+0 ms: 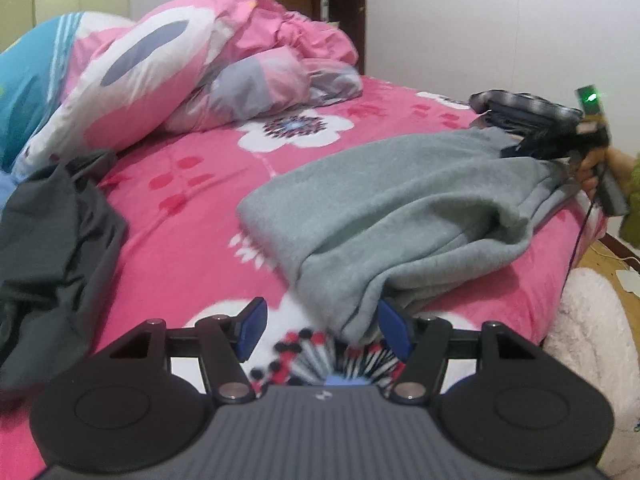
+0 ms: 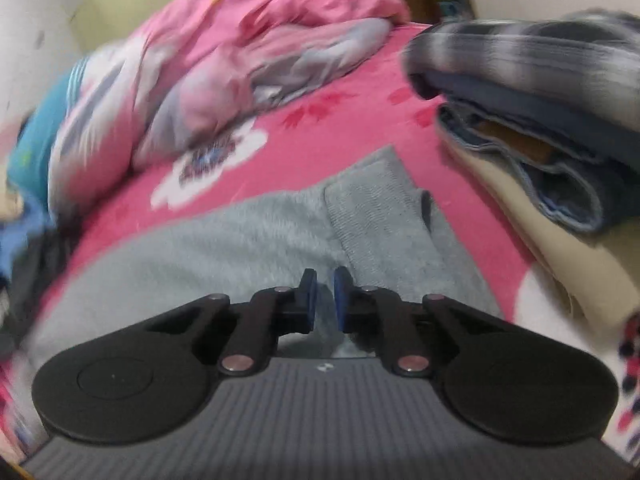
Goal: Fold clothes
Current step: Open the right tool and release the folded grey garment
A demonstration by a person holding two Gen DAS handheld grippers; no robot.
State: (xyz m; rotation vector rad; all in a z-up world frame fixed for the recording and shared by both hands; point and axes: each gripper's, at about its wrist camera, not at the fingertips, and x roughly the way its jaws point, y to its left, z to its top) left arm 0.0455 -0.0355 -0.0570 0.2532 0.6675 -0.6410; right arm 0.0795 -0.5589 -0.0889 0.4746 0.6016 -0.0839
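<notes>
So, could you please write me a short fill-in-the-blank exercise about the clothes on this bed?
1. The grey fleece garment lies on a ____ floral bedsheet.
2. The folded pile's top item has a ____ pattern.
3. The dark grey garment lies crumpled and not yet ____.
4. The left gripper's jaws stand ____.

Missing words: pink; plaid; folded; open

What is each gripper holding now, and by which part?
Left gripper: nothing, jaws open at a near corner of the grey garment. Right gripper: almost closed over its ribbed end; grip cannot be told.
</notes>
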